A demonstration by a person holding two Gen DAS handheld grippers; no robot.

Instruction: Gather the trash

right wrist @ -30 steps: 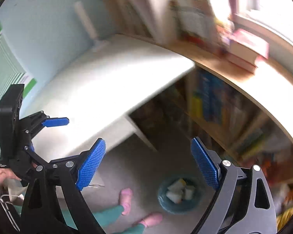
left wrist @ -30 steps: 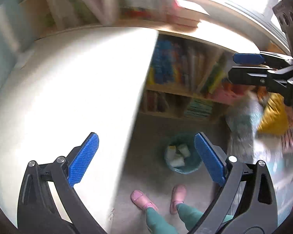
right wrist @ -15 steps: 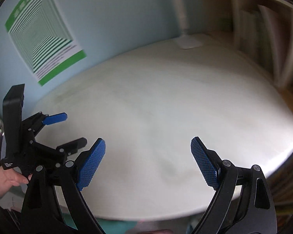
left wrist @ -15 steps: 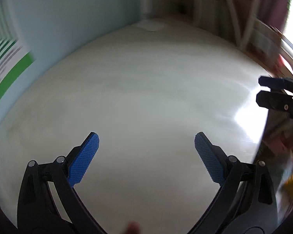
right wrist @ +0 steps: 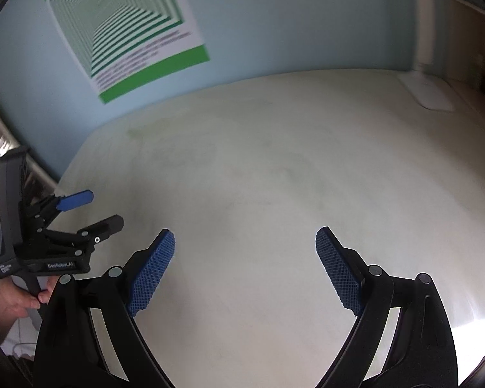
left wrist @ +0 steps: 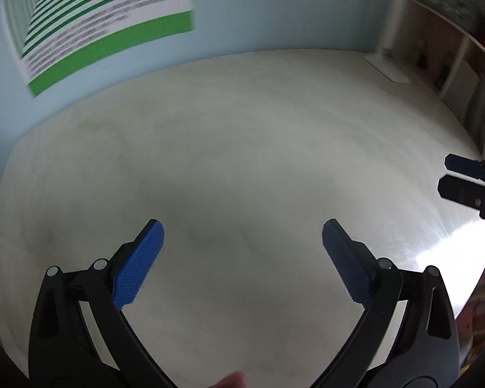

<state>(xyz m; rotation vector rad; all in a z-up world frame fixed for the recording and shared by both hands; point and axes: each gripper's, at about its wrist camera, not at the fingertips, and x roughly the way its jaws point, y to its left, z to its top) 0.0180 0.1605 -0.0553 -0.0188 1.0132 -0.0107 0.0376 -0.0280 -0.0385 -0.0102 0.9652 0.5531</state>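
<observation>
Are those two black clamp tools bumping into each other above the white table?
Apart. In the right wrist view, the left gripper sits off to the side of the right gripper, with bare white table plainly visible between them. Both jaws are open.

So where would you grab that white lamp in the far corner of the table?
Probably the stem. It stands upright and thin, so open jaws could close round it from the front, coming in level over the table. The base lies flat and wide on the table, leaving little to pinch.
</observation>
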